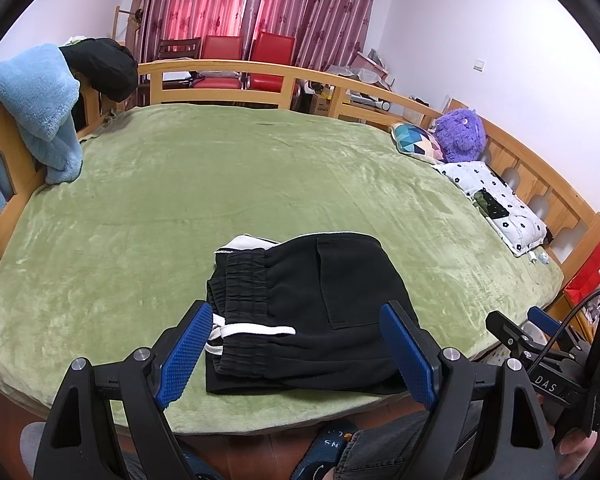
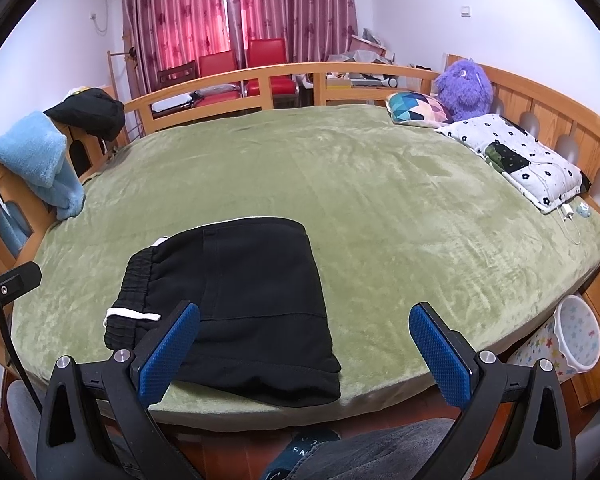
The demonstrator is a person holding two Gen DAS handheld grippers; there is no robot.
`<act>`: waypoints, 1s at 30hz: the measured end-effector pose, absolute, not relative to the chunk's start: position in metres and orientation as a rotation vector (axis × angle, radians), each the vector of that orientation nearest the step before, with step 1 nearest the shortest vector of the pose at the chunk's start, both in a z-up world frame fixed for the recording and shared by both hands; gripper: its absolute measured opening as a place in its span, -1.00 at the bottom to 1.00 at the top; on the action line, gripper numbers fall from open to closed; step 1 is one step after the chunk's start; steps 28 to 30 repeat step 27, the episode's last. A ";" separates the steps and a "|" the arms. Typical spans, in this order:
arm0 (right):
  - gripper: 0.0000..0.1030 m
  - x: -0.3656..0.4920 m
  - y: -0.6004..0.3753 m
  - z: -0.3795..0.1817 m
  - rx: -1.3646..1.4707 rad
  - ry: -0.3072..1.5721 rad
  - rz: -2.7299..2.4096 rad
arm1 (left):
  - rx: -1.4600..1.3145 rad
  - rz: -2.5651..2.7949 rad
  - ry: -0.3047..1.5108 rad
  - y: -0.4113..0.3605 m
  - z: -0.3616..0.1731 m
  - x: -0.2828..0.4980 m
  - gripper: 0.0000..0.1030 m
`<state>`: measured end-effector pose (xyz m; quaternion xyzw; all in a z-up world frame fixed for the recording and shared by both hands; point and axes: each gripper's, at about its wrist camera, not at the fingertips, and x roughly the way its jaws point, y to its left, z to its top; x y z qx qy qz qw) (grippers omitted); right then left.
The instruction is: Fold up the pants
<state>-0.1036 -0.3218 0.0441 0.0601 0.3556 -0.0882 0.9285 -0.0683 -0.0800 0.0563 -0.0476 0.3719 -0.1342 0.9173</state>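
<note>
Pants [image 1: 300, 312], black, folded into a compact stack on green blanket [image 1: 220, 184] near the bed's front edge; elastic waistband and white drawstring [image 1: 252, 330] at the stack's left side, patch pocket facing up. Left gripper [image 1: 298, 354] above the stack's near edge, jaws spread wide, nothing between them. Right gripper [image 2: 304, 354] likewise agape and empty, left blue pad [image 2: 170, 354] over the pants' near edge, right pad over bare blanket. Purple plush toy [image 2: 464, 88] and patterned pillows by the far headboard.
</note>
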 end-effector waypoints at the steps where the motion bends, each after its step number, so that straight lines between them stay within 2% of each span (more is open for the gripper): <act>1: 0.99 -0.104 -0.322 0.044 0.124 0.728 -0.182 | -0.098 -0.277 0.765 -0.080 0.056 -0.068 0.65; 30: 0.99 -0.092 -0.327 0.045 0.125 0.728 -0.168 | -0.093 -0.299 0.751 -0.099 0.062 -0.061 0.65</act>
